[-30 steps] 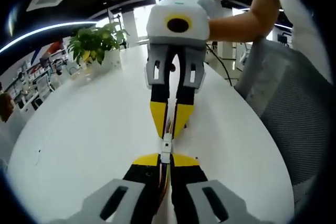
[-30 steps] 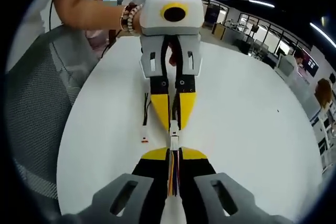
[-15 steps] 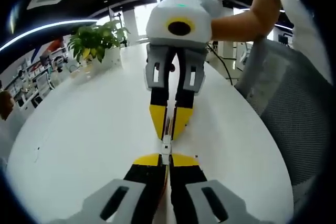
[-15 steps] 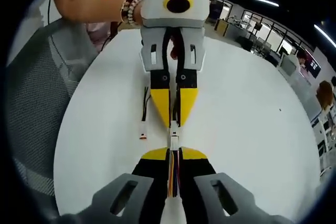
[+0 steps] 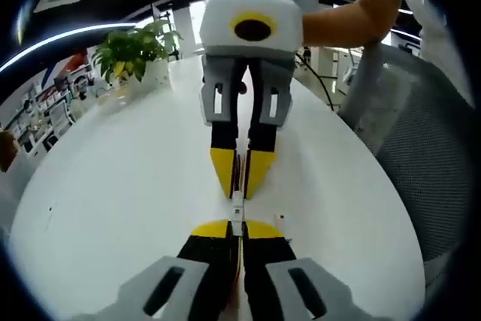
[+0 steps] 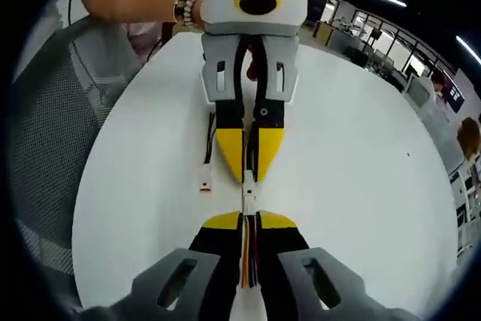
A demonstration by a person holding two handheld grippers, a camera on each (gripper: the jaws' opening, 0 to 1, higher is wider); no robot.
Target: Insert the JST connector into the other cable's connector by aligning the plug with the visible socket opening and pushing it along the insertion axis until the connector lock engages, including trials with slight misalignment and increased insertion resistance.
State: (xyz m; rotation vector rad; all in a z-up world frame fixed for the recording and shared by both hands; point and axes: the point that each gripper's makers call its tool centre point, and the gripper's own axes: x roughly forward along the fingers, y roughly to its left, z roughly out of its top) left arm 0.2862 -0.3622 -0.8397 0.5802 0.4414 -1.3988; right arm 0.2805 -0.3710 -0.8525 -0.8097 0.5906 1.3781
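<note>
Looking along the left gripper [image 5: 236, 229] in the left gripper view, its yellow-tipped black jaws stand narrow, pinched on a thin bundle of coloured wires whose small white JST connector [image 5: 237, 210] sticks out past the tips. The right gripper [image 5: 239, 192], white-bodied with yellow jaw tips, comes in from the top and points straight back, its jaws also pressed together on its own cable. The two connector ends meet between the two sets of tips, above the round white table [image 5: 113, 178]. A leafy green potted plant [image 5: 135, 49] stands at the table's far edge, and a grey mesh chair back [image 5: 432, 155] sits to the right.

Along the right gripper [image 6: 249, 219] in the right gripper view, orange, yellow and dark wires run between its narrow jaws to the white mated connector pair [image 6: 248, 193]. The left gripper [image 6: 247, 177] faces it, jaws together. A spare dark cable with a small white plug [image 6: 206, 174] lies on the table beside them. A person's forearm with a beaded bracelet [image 6: 184, 13] holds the left gripper.
</note>
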